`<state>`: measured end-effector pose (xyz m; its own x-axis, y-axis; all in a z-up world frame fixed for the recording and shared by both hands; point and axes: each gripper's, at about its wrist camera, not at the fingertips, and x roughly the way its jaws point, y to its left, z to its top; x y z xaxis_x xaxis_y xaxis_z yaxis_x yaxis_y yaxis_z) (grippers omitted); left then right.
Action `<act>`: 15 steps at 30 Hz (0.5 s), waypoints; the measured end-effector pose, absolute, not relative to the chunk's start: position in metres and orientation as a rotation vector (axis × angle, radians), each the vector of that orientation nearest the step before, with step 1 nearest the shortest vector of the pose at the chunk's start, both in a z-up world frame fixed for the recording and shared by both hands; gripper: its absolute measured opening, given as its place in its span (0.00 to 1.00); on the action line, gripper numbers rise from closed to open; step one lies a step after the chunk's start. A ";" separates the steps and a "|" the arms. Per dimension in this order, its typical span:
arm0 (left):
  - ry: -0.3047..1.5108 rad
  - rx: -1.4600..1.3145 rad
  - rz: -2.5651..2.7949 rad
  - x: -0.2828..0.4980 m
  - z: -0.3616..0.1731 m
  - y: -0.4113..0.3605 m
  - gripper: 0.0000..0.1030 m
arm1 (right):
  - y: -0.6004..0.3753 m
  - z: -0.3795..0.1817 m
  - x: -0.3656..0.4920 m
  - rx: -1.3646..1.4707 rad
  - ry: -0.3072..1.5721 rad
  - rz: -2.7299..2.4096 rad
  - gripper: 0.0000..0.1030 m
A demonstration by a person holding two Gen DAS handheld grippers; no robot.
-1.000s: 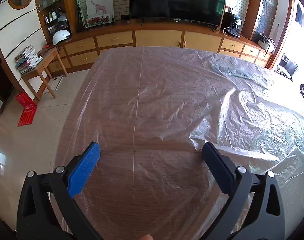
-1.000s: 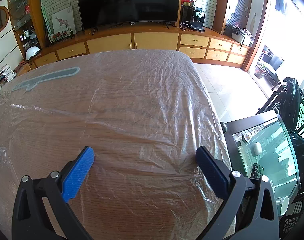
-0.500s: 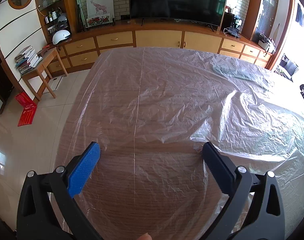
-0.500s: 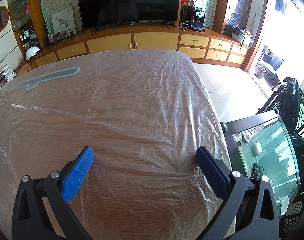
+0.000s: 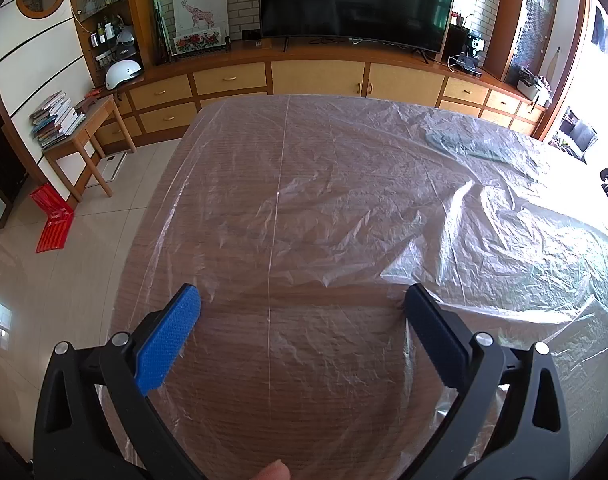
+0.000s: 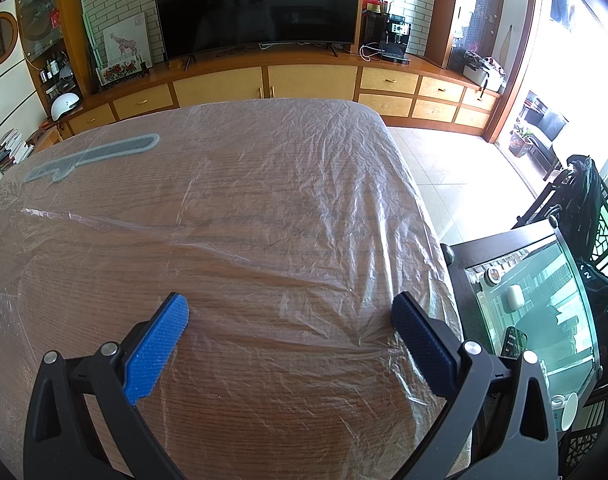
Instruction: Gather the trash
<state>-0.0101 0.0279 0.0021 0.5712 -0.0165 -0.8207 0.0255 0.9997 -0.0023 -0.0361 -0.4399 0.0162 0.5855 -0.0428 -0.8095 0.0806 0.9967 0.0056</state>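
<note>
Plastic sheet [image 5: 344,208] is covering the table; I am holding left gripper [image 5: 301,304] and right gripper [image 6: 289,310] spread wide above it, perhaps touching.

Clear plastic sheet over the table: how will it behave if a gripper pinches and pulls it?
The plastic sheet is thin and wrinkled, so probably floppy and light. Loose folds suggest it will bunch and slide over the wooden table. It could tear.

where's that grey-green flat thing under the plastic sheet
The grey-green strip lies under the plastic sheet at the table's far-left in the right wrist view.
</note>
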 end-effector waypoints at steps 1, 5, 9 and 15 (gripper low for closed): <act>0.963 0.010 -0.024 -0.009 0.002 0.029 0.99 | -0.440 0.016 -0.036 0.043 0.943 -0.072 0.96; 0.963 0.010 -0.025 -0.009 0.002 0.030 0.99 | -0.440 0.016 -0.036 0.043 0.943 -0.072 0.97; 0.963 0.010 -0.024 -0.009 0.002 0.029 0.99 | -0.440 0.016 -0.036 0.043 0.943 -0.072 0.96; 0.963 0.010 -0.024 -0.009 0.003 0.029 0.99 | -0.440 0.016 -0.036 0.043 0.943 -0.072 0.97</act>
